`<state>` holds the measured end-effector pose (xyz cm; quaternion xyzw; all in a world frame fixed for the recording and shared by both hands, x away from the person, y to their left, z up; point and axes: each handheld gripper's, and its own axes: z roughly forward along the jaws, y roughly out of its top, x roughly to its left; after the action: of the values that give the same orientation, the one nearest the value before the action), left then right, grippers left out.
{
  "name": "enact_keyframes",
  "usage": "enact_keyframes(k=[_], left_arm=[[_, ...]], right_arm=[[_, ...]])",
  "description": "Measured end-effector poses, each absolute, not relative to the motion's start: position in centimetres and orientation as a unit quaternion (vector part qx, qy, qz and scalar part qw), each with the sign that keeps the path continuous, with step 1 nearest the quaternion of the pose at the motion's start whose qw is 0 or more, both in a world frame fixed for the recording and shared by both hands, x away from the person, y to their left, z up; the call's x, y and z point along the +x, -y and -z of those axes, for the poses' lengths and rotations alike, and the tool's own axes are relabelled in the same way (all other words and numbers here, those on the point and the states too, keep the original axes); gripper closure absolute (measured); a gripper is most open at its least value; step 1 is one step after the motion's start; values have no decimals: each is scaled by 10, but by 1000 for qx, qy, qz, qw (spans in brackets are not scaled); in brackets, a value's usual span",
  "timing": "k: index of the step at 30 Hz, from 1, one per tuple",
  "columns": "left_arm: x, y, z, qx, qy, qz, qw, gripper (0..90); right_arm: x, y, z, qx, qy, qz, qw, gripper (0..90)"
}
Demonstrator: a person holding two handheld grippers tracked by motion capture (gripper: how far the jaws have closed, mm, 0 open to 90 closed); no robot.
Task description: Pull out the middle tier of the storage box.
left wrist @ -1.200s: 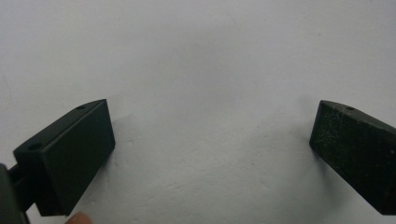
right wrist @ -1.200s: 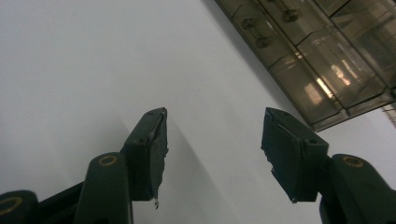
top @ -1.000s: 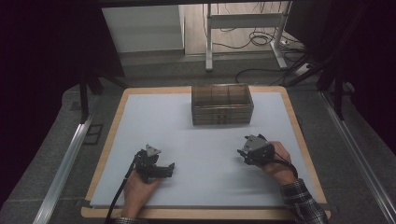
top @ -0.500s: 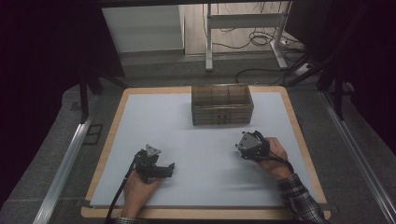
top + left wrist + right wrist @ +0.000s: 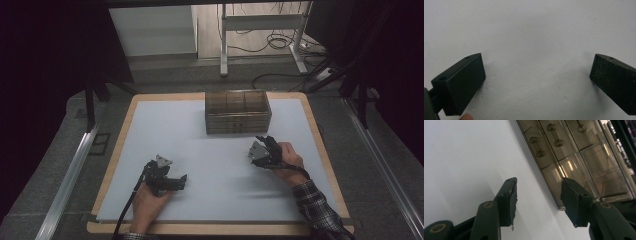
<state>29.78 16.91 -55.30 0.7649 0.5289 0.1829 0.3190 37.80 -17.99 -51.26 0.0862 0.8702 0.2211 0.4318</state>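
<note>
Now my right gripper (image 5: 263,143) is nearing the drawer box (image 5: 238,111), which sits at the far middle of the mat (image 5: 165,130), so the step, as I judge it, is getting onto one of its small bar handles (image 5: 536,147). To do that well I should level the gripper first: in the right gripper view the box runs steeply aslant, so my wrist is rolled, and the jaws would meet a handle crookedly. I'd square the jaws to the front, pick one handle (the lower row looks nearest), and come in slowly along the mat so one jaw passes each side of the bar before closing.

The right jaws stand moderately apart, holding nothing, and the box is just beyond them, not touched. My right hand (image 5: 287,160) reaches forward with the forearm angled in from the near right corner. My left gripper (image 5: 174,180) lies low near the mat's front edge, jaws spread wide over bare mat, well apart from the box.
</note>
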Motion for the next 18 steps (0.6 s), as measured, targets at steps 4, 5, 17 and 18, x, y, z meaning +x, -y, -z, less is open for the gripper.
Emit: enact_keyframes(k=[4, 5, 17, 18], left_arm=[[298, -169, 553, 765, -529, -183, 319, 0], [298, -169, 553, 765, -529, -183, 319, 0], [298, -170, 553, 767, -528, -183, 318, 0], [298, -170, 553, 767, -527, -183, 317, 0]], right_arm=[[382, 175, 514, 75, -867, -205, 448, 492], [382, 175, 514, 75, -867, -205, 448, 492], [392, 160, 517, 38, -857, -169, 485, 549], [395, 159, 518, 34, -855, -164, 490, 559]])
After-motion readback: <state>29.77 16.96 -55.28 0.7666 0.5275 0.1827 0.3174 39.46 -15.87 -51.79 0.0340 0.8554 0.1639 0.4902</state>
